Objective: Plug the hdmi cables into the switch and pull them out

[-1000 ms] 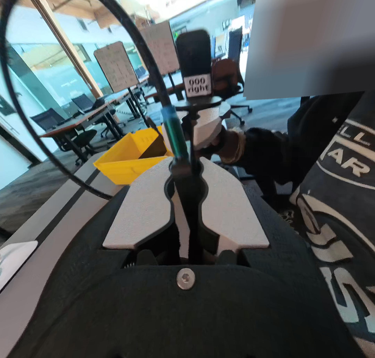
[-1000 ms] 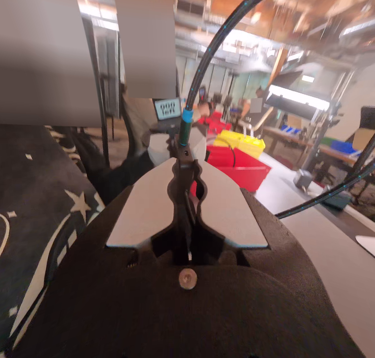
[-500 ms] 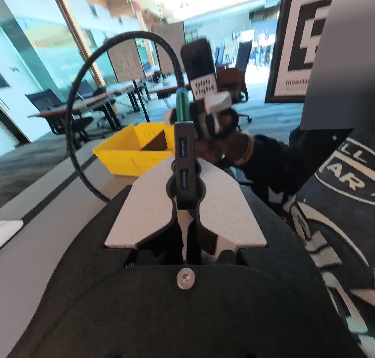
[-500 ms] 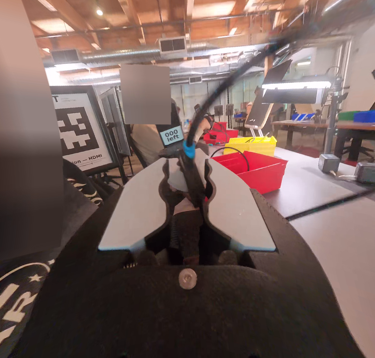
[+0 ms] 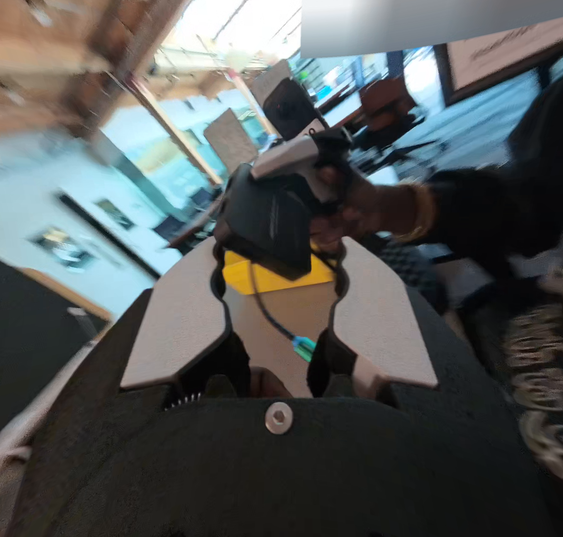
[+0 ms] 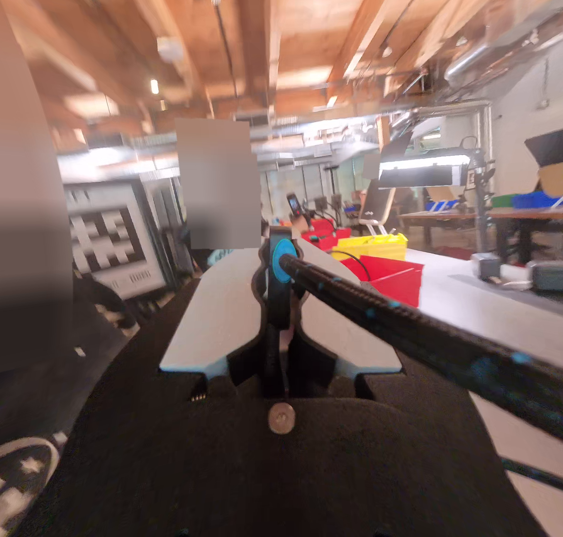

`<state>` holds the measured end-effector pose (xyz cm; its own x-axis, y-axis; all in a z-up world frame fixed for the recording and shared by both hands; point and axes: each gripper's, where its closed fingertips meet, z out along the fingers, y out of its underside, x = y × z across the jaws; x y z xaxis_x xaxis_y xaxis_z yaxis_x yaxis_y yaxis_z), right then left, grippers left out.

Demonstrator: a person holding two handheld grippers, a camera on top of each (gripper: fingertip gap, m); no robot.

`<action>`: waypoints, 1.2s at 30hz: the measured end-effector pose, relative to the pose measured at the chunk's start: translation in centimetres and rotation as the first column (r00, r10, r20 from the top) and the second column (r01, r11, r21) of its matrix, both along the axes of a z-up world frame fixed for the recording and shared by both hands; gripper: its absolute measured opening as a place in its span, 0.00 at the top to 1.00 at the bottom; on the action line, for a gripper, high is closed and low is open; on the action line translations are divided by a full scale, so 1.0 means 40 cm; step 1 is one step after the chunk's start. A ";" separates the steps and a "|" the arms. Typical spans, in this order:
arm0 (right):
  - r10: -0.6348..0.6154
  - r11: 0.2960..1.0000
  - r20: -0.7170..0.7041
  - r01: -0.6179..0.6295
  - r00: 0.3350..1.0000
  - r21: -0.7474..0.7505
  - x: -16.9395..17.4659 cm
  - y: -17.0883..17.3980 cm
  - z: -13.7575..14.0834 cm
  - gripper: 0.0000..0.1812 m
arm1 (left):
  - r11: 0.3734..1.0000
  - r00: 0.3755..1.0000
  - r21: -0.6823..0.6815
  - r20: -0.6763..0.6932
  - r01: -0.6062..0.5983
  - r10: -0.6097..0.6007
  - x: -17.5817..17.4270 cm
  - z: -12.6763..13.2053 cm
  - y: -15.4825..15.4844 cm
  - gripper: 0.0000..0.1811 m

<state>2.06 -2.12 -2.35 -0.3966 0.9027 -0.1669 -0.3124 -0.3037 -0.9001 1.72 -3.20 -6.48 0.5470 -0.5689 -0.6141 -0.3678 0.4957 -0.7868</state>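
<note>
Your pale grey smooth tabletop (image 6: 475,306) runs along the right of the right wrist view and shows again between your left fingers. On it sits a red plastic open bin (image 6: 393,275) with a thin black wire looping over its near wall; what else it holds is hidden. Behind it, touching or just beside, a yellow plastic bin (image 6: 374,245), contents unreadable. In the left wrist view a yellow plastic bin (image 5: 274,275) sits beyond your fingers, interior blocked by the other tool.

Your left gripper (image 5: 278,260) is spread wide, flat grey textured fingers with wavy black inner edges, holding nothing. Between them on the table lies a thin black cable with a blue collar and green plug end (image 5: 301,347), partly behind the right finger. Ahead, your right hand (image 5: 344,214) holds the other black-and-grey tool; view is motion-blurred.

Your right gripper (image 6: 278,269) is clamped on a flat black rectangular switch box (image 6: 278,294), held edge-on. A thick black braided HDMI cable with blue flecks (image 6: 396,318) is plugged into it through a round blue collar (image 6: 283,265) and runs off toward lower right.
</note>
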 end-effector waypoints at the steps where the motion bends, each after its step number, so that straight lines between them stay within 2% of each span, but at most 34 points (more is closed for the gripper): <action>1: 0.025 0.994 -0.015 -0.027 1.000 -0.107 0.006 0.022 0.010 0.92 | 0.994 0.996 0.087 -0.060 -0.068 0.073 -0.009 0.001 0.009 0.57; 3: 0.078 0.963 -0.006 -0.077 0.997 -0.258 0.006 0.051 0.006 0.92 | 0.962 0.966 0.208 -0.149 -0.178 0.211 -0.024 0.000 0.028 0.51; 5: 0.120 0.938 0.032 -0.102 0.992 -0.332 -0.006 0.060 -0.012 0.92 | 0.934 0.951 0.282 -0.154 -0.218 0.268 -0.025 0.012 0.036 0.47; 7: 0.162 0.917 0.067 -0.125 0.985 -0.380 -0.018 0.058 -0.028 0.92 | 0.919 0.954 0.333 -0.137 -0.209 0.267 -0.020 0.022 0.032 0.47; 12: 0.227 0.883 0.113 -0.155 0.967 -0.444 -0.051 0.035 -0.050 0.92 | 0.916 0.941 0.348 -0.192 -0.201 0.280 -0.023 0.001 0.037 0.49; 17: 0.253 0.875 0.132 -0.169 0.958 -0.453 -0.062 0.009 -0.058 0.92 | 0.915 0.946 0.365 -0.196 -0.172 0.256 -0.018 -0.001 0.026 0.59; 21: 0.237 0.925 0.139 -0.180 0.961 -0.333 -0.048 -0.014 -0.045 0.91 | 0.937 0.971 0.325 -0.148 -0.130 0.187 -0.008 0.014 0.006 0.60; 23: 0.213 0.963 0.119 -0.188 0.970 -0.194 -0.032 -0.042 -0.029 0.83 | 0.953 0.991 0.291 -0.080 -0.083 0.110 -0.004 0.030 -0.012 0.60; 26: 0.087 0.995 0.139 -0.093 0.986 0.040 -0.019 -0.062 -0.027 0.71 | 0.964 0.999 0.266 0.037 -0.029 0.019 -0.022 0.061 -0.037 0.60; 28: 0.003 0.969 0.165 -0.044 0.986 0.244 -0.007 -0.076 -0.044 0.69 | 0.967 0.992 0.253 0.118 0.002 -0.033 -0.042 0.085 -0.051 0.60; 31: -0.140 0.875 0.162 0.046 0.977 0.481 0.016 -0.074 -0.057 0.69 | 0.970 0.972 0.241 0.217 0.040 -0.094 -0.070 0.114 -0.069 0.60; 33: -0.197 0.855 0.089 0.127 0.976 0.504 0.028 -0.065 -0.031 0.69 | 0.972 0.957 0.222 0.255 0.080 -0.137 -0.074 0.121 -0.076 0.60; 36: -0.145 0.910 -0.017 0.140 0.989 0.390 0.030 -0.074 0.009 0.70 | 0.974 0.942 0.180 0.277 0.141 -0.188 -0.056 0.110 -0.075 0.60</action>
